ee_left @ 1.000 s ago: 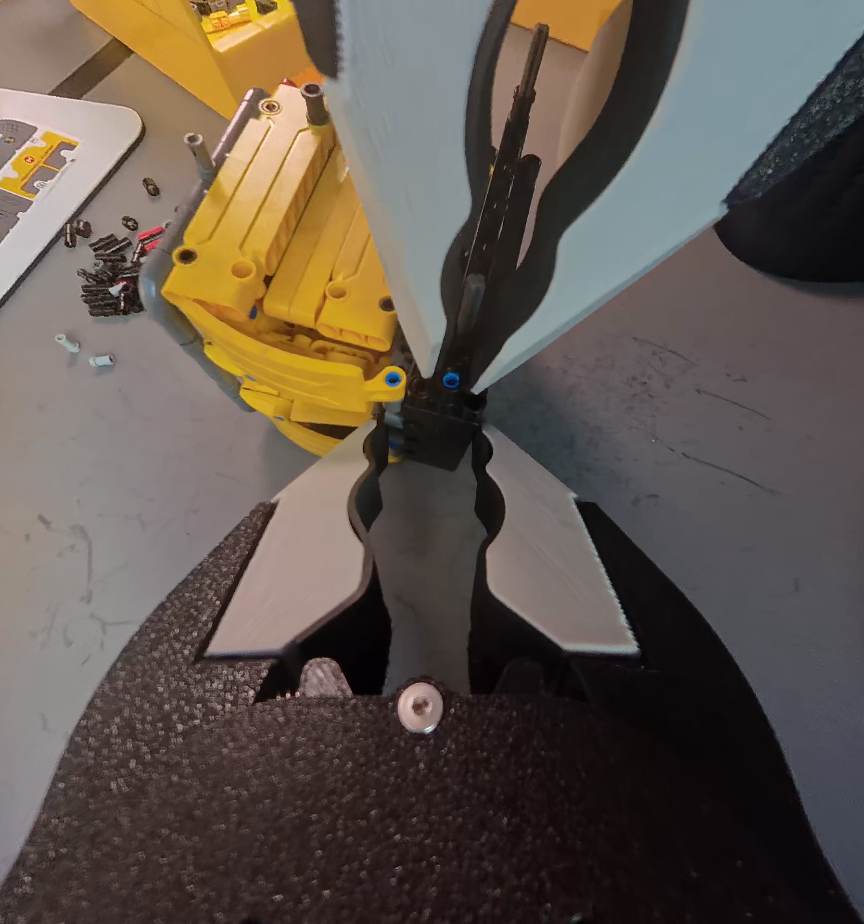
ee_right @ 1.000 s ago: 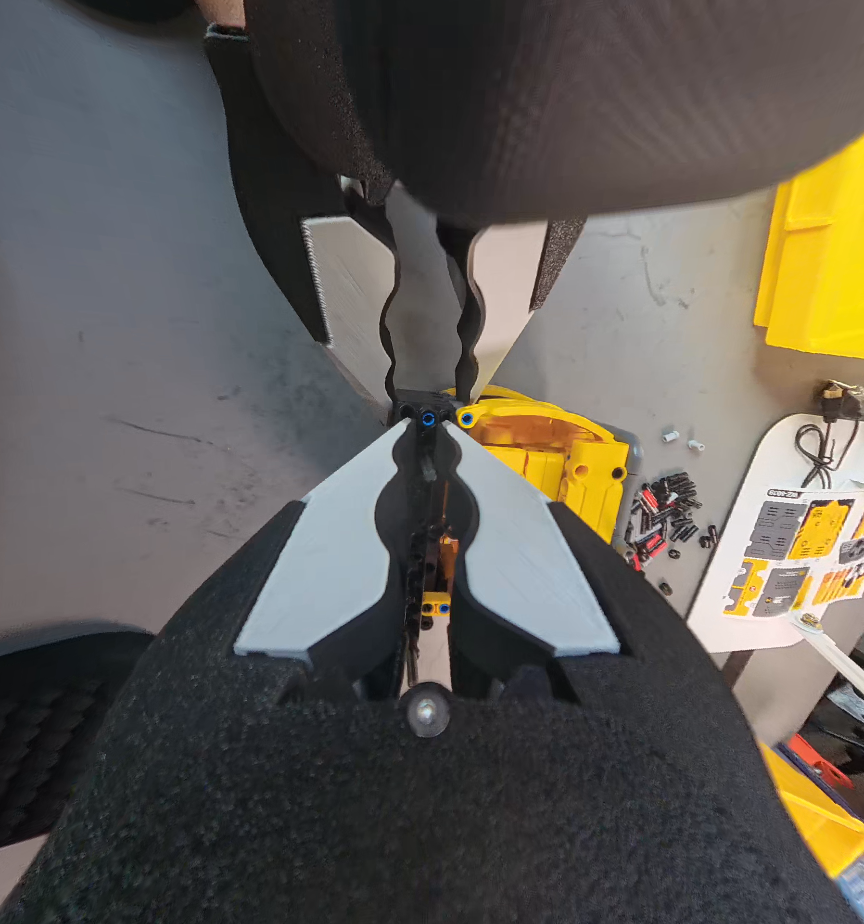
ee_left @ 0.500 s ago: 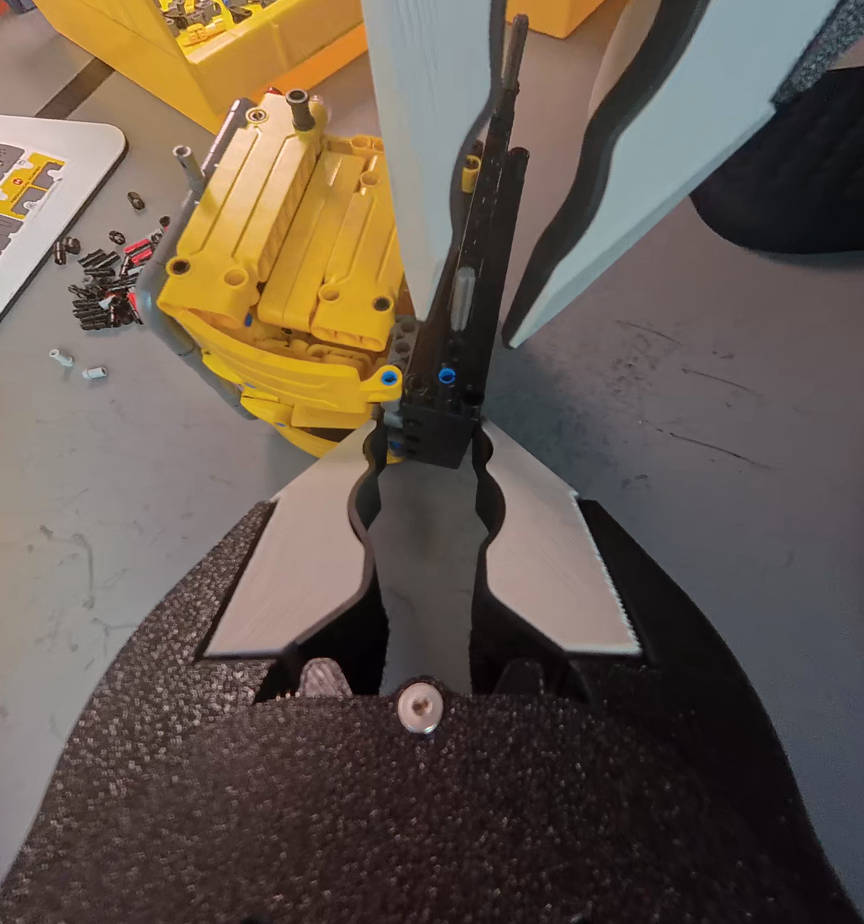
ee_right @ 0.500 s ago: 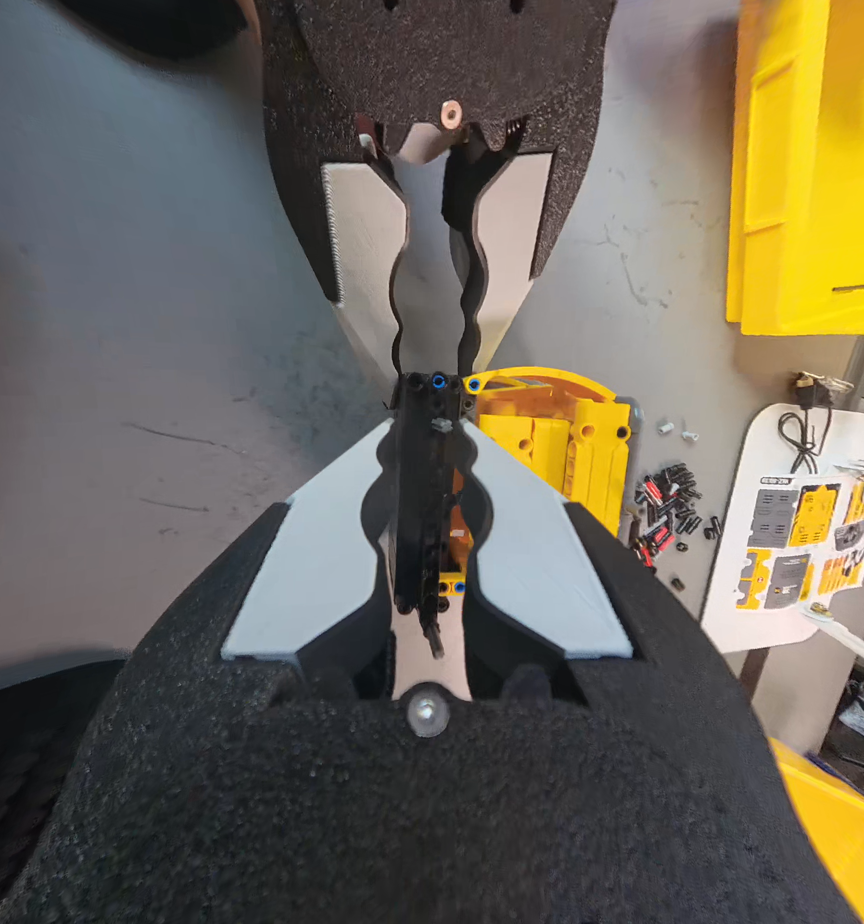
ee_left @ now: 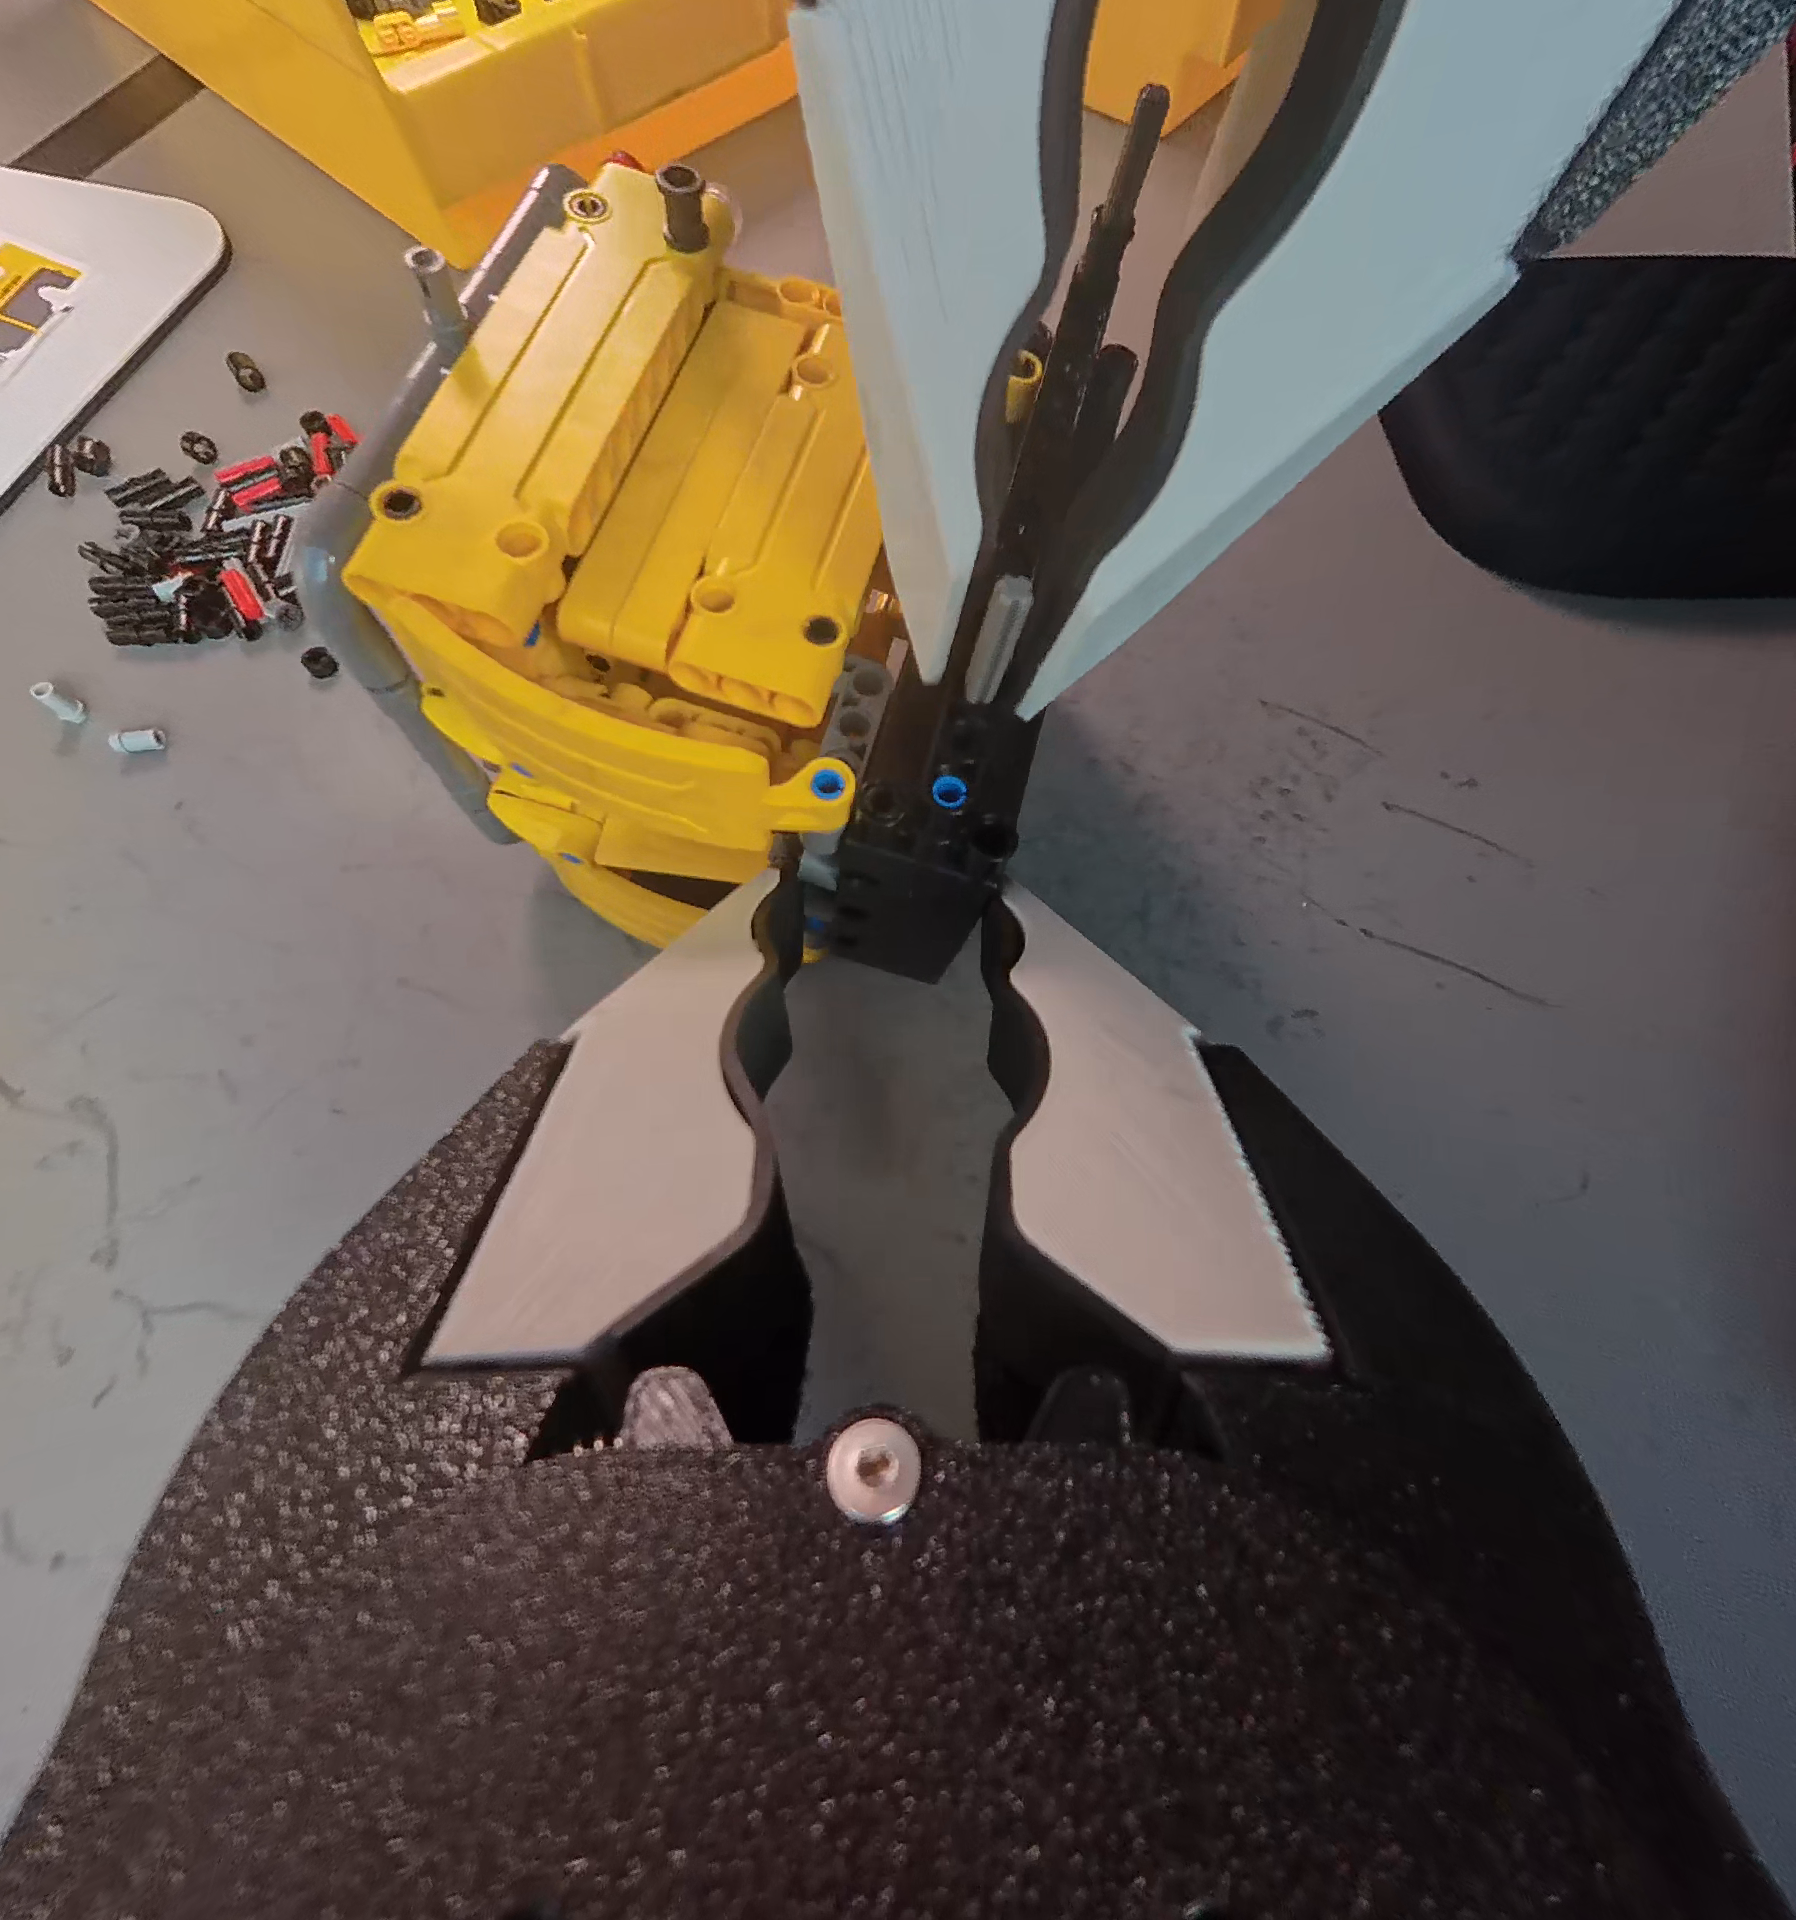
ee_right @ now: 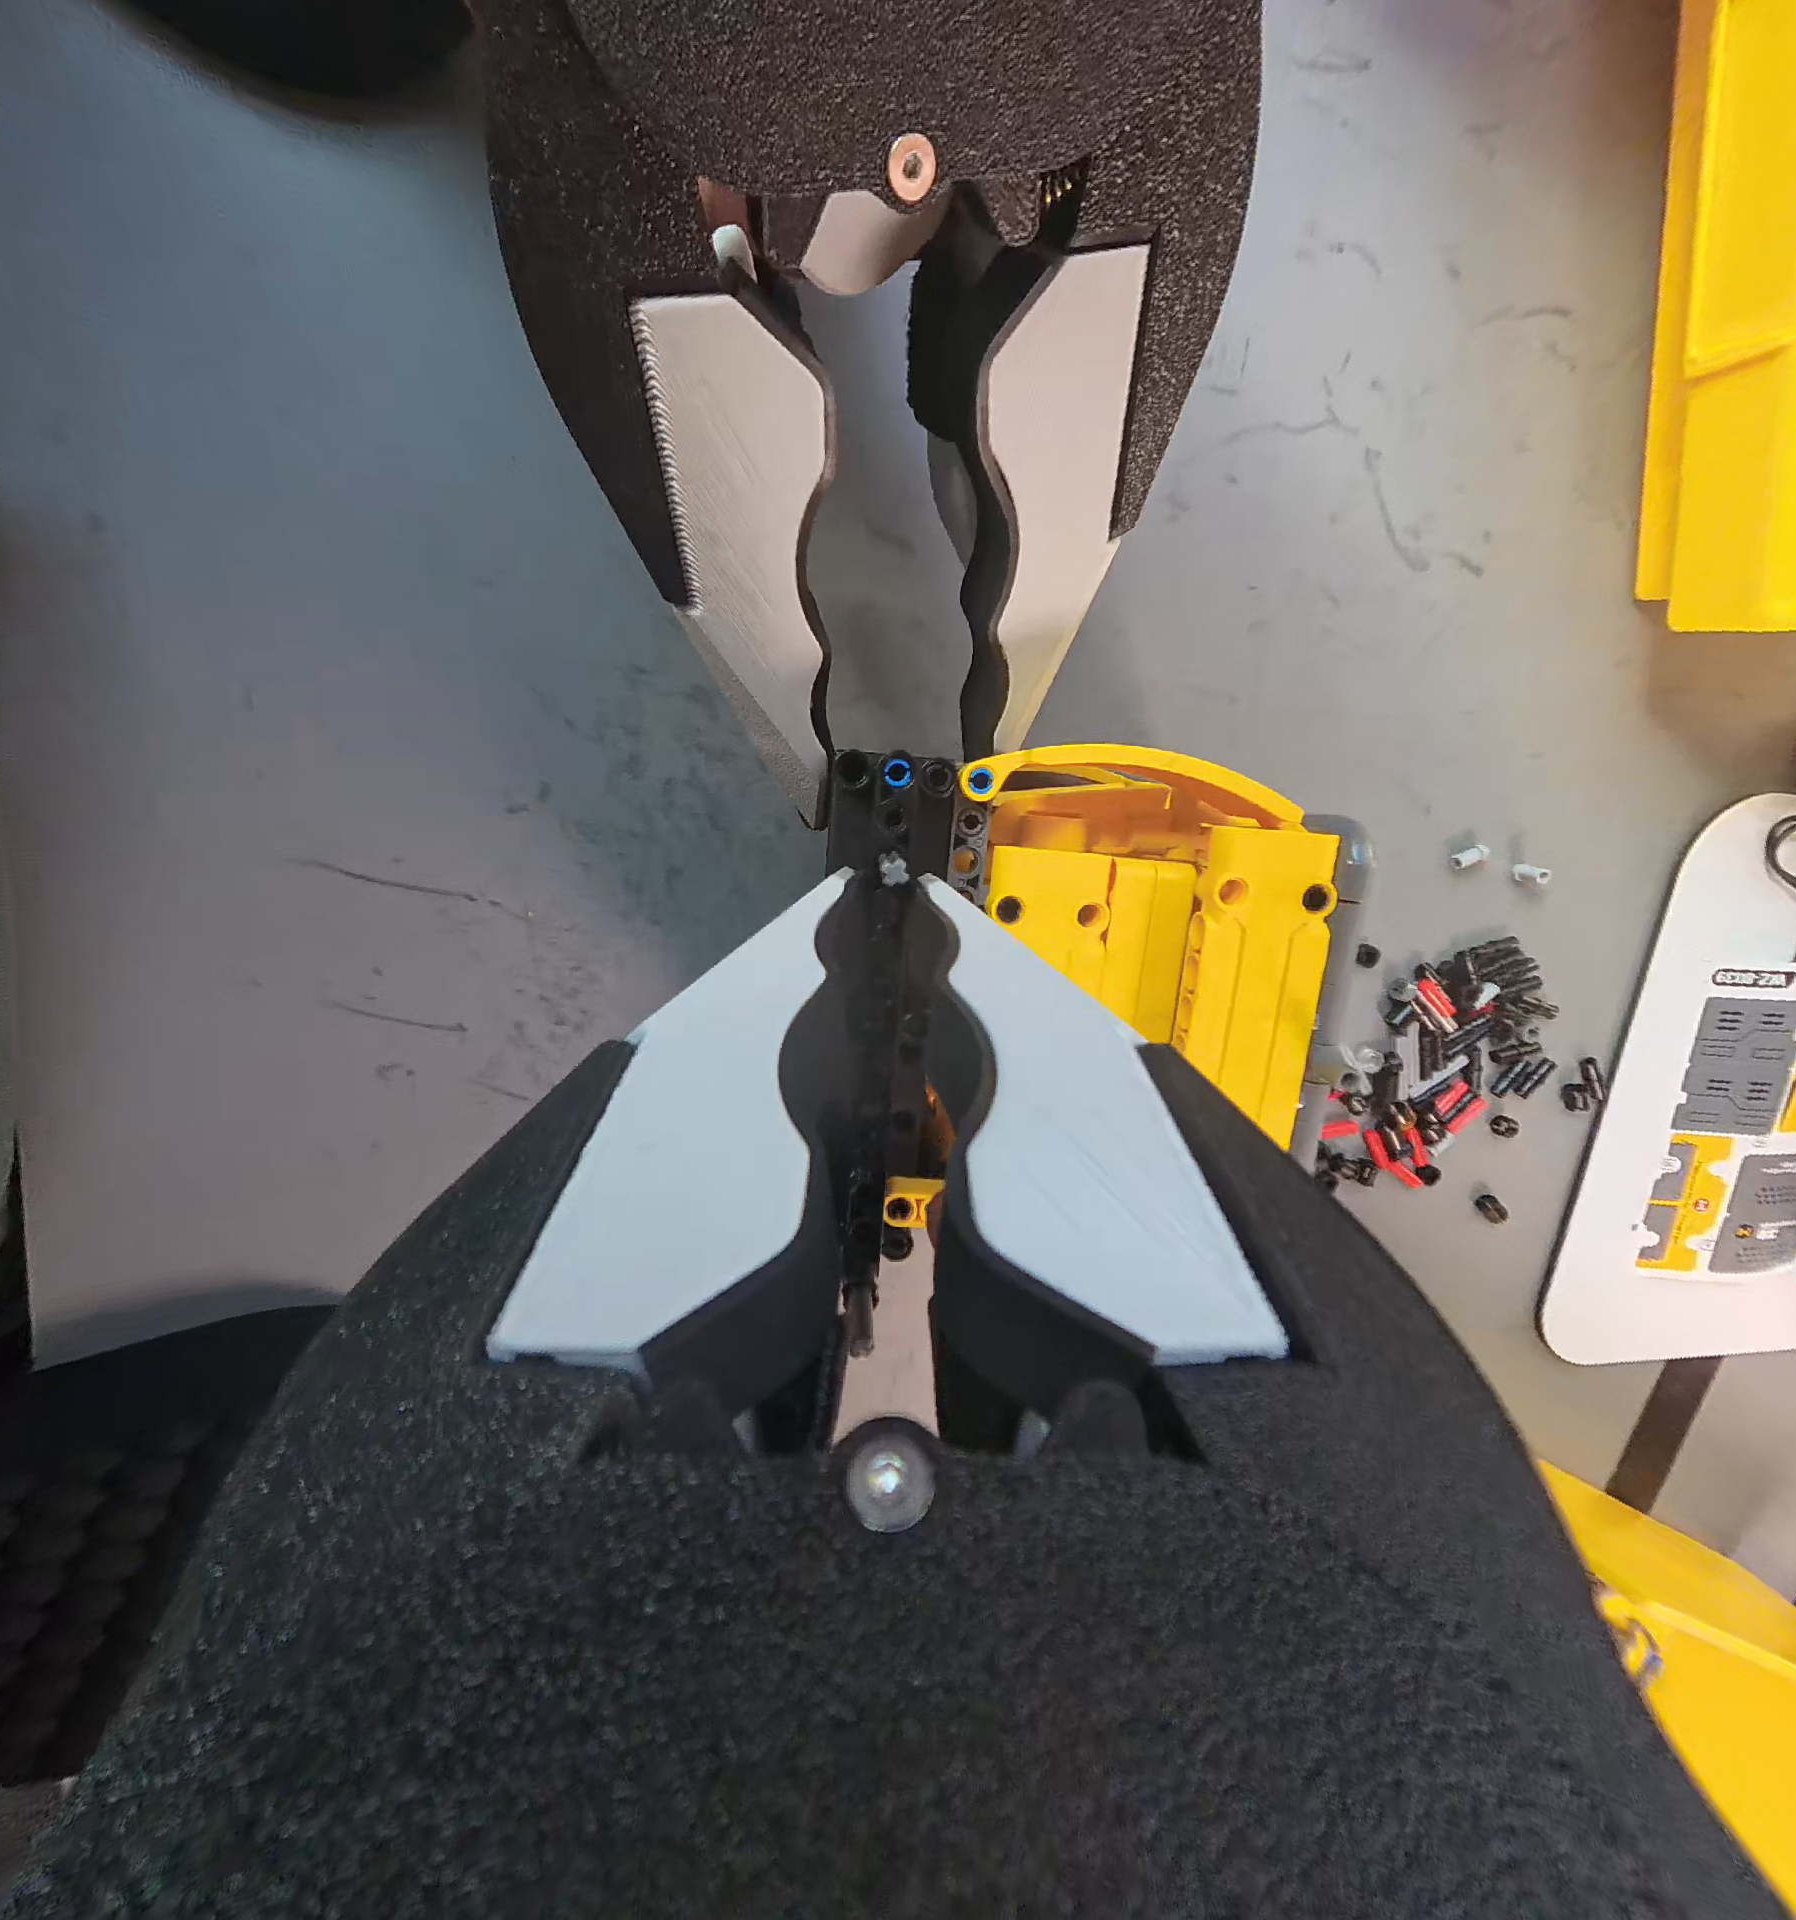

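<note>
**Both grippers on the black beam**

The beam (ee_left: pixel 915 831) stands on end on the table (ee_left: pixel 1393 935), touching the right side of the yellow model (ee_left: pixel 613 499). Your left gripper (ee_left: pixel 889 914) clamps the beam's blocky lower end, 1 finger on each side. Your right gripper (ee_right: pixel 892 883) comes from the far side, its 2 fingers closed on the thin upper length.

You hold 1 part at 2 points, so keep both grippers in line along the beam. My judgement is that any twist between them would bend the thin section or lever it against the model.

Half a second ago the right fingers stood apart around the beam; now they pinch it. The left grip is unchanged.

Further out, loose pins (ee_left: pixel 187 561) lie left of the model, a printed sheet (ee_left: pixel 42 312) beyond them, and a yellow bin (ee_left: pixel 406 94) behind.
</note>
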